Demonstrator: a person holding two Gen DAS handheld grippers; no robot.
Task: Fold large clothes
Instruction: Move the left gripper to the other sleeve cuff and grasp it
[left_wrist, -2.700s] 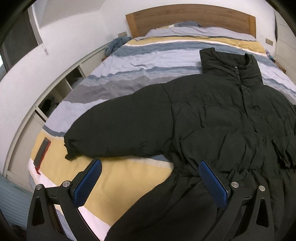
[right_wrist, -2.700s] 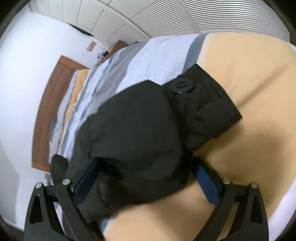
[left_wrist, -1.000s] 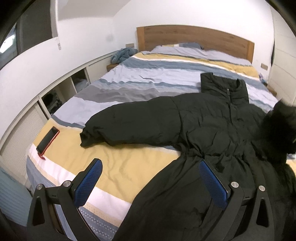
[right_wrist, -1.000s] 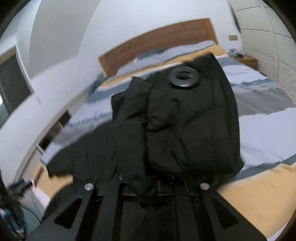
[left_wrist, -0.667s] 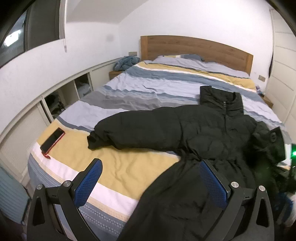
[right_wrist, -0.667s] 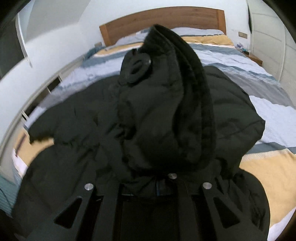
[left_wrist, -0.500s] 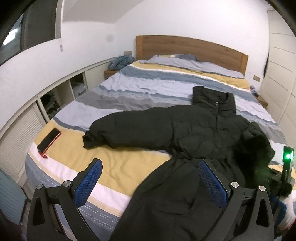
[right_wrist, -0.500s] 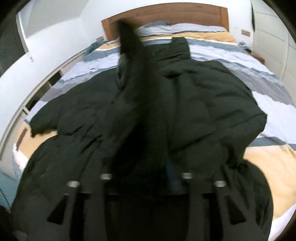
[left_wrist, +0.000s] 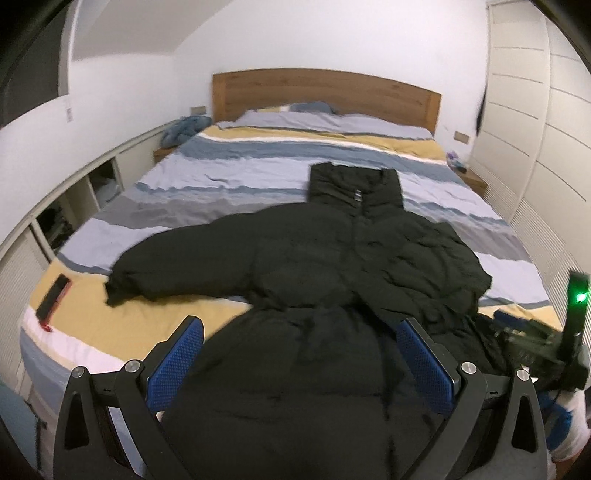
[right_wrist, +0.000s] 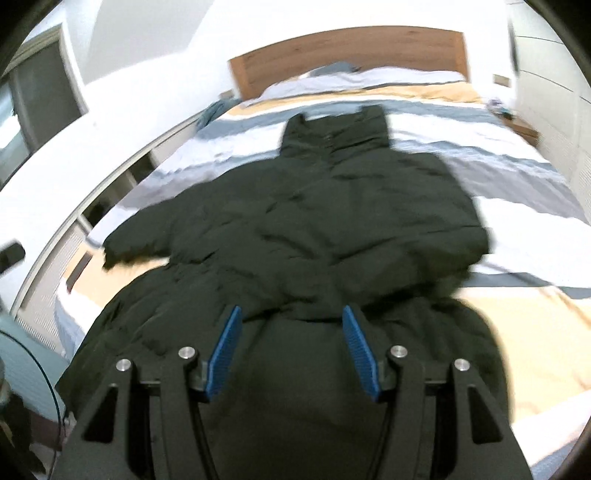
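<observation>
A black puffer jacket (left_wrist: 332, 266) lies front up on the striped bed (left_wrist: 258, 177), collar toward the headboard. Its left sleeve (left_wrist: 177, 269) stretches out to the left. The right sleeve (left_wrist: 428, 266) lies folded in across the chest. My left gripper (left_wrist: 298, 323) hovers wide open over the jacket's lower half and holds nothing. In the right wrist view the jacket (right_wrist: 314, 221) fills the middle. My right gripper (right_wrist: 291, 308) stands open just above the waist, with nothing pressed between its blue pads (right_wrist: 360, 350).
A phone in a red case (left_wrist: 53, 301) lies near the bed's front left corner. Open shelves (left_wrist: 74, 206) run along the left wall and white wardrobe doors (left_wrist: 535, 129) along the right. A green light (left_wrist: 578, 297) glows on the device at the right edge.
My right gripper swung the right sleeve over the jacket, opened and let it go. The sleeve now rests folded across the chest. Both grippers have drawn back from the bed.
</observation>
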